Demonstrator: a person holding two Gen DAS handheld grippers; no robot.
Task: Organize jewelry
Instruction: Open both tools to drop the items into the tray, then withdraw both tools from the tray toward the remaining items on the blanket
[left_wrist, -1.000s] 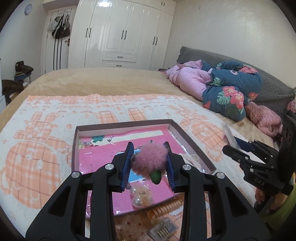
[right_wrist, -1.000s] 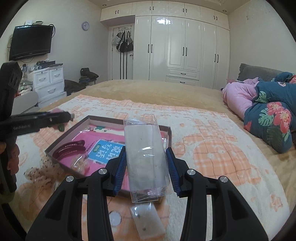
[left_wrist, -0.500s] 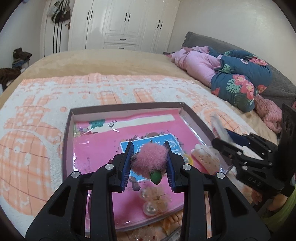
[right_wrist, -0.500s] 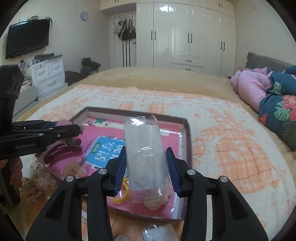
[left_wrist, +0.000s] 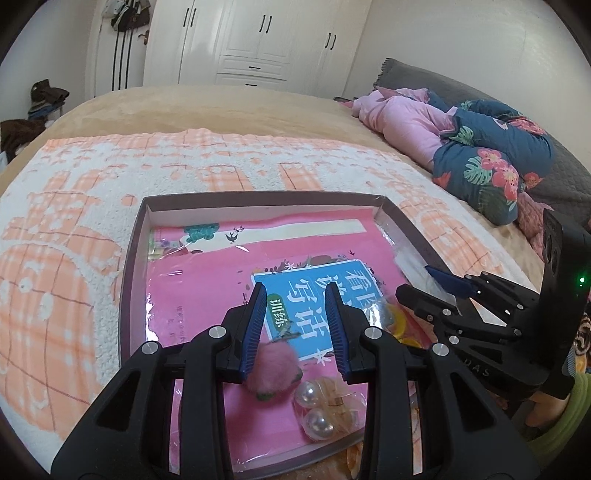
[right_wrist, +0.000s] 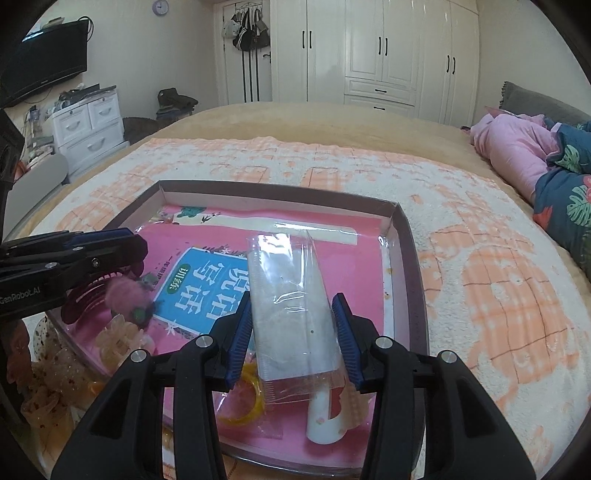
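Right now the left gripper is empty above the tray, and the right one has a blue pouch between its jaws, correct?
Not quite. The pouch between the right gripper's jaws is clear plastic, not blue, as the right wrist view shows. The rest holds: the left gripper is empty above the tray.

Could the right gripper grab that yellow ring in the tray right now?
Probably not yet. The right gripper is closed on a clear packet, so its jaws are full. The yellow ring lies close below in the tray, partly hidden by the packet and a finger. It would likely have to put the packet down first.
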